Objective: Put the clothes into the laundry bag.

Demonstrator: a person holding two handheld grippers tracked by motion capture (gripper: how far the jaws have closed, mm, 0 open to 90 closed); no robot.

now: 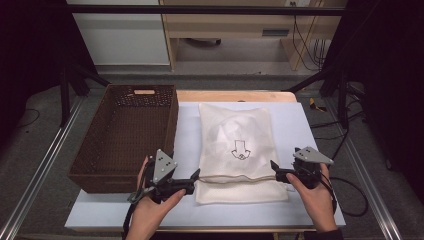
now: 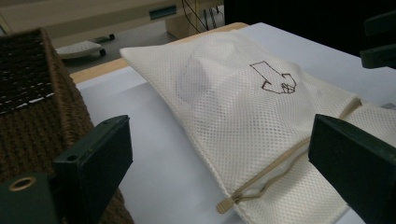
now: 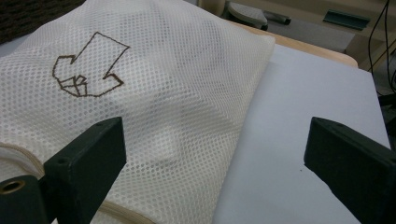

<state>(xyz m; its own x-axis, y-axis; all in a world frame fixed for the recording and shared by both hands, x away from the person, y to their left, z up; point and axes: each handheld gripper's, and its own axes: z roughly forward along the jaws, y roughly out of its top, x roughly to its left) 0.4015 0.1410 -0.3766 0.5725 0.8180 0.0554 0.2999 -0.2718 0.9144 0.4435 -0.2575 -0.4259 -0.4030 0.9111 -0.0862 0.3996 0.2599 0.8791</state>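
Item 1, wicker basket (image 1: 125,135): at the table's left edge, apparently empty, though its floor is dim.

Item 2, left gripper (image 1: 196,176): jaws wide, nothing between them, at the near left corner of the mesh bag (image 1: 237,145).

Item 3, mesh bag: flat mid-table, zip (image 2: 261,179) along its near edge, something pale inside.

Item 4, right gripper (image 1: 273,166): jaws wide, empty, at the bag's near right corner.

Step in hand, as judged: approach before pickup. Next move calls for both grippers closing on the near corners together.
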